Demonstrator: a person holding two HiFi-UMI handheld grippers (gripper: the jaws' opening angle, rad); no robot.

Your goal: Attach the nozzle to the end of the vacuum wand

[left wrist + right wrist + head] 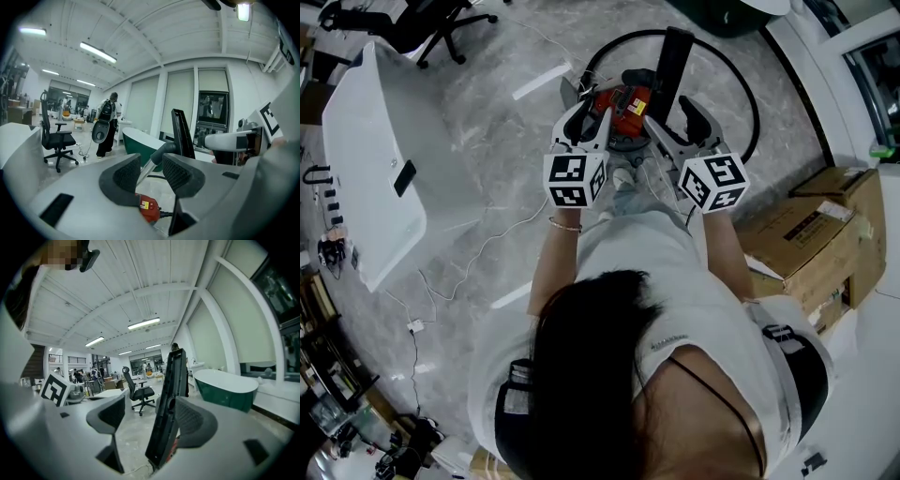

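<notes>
Nozzle (pixel 171 390) standing tall and upright is the big worry: the right gripper (pixel 149 405) has its jaws apart, only one pad (pixel 190 420) leaning on it, so I reckon it could tip or twist away as the joint is pressed. Wand (pixel 146 171) sits clamped in the left gripper (pixel 151 163), its end up by the nozzle's neck, and a slanted push there might jam or slip through its pads (pixel 125 174).

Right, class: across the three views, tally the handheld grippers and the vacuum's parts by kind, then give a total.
Grippers: 2, left gripper and right gripper
Nozzle: 1
Wand: 1
Red vacuum body: 1
Hose: 1
Total: 6
</notes>
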